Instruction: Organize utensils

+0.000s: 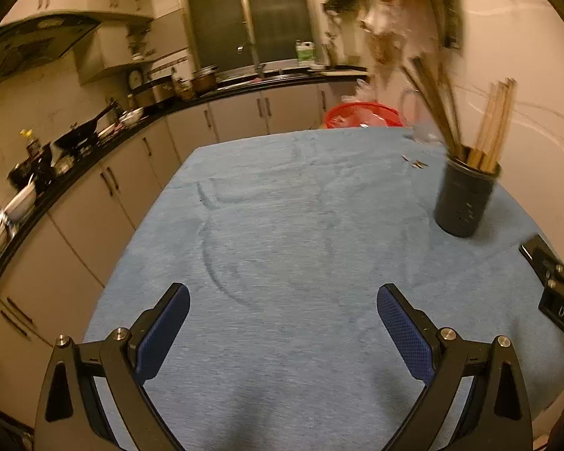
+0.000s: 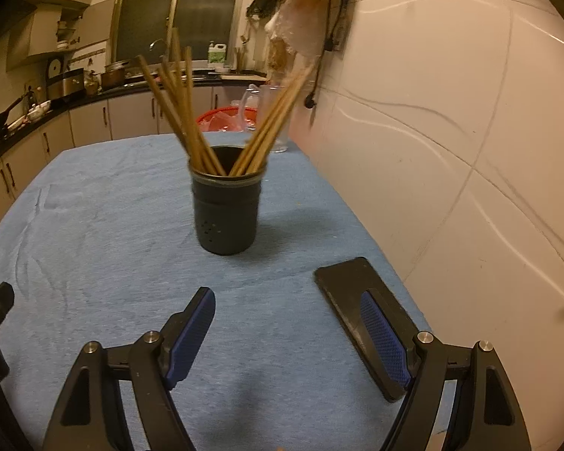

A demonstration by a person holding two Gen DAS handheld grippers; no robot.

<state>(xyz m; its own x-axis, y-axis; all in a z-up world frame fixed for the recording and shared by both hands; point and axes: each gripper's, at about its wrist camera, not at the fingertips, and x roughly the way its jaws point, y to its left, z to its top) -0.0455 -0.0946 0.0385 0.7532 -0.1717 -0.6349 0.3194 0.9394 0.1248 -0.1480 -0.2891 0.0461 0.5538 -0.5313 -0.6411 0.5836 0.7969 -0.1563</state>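
Dark cylindrical holder (image 2: 226, 213) standing upright on the blue-clothed surface (image 2: 105, 203), carrying wooden chopsticks (image 2: 182, 112) that lean apart in 2 bundles, left and right. Left gripper (image 1: 282, 332) with fingers (image 1: 404, 334) spread wide and empty above bare cloth, the holder well off to its right. Right gripper (image 2: 287, 332) likewise spread and empty, the holder straight ahead. Black flat slab (image 2: 351, 300) lying on the cloth beneath the right finger.
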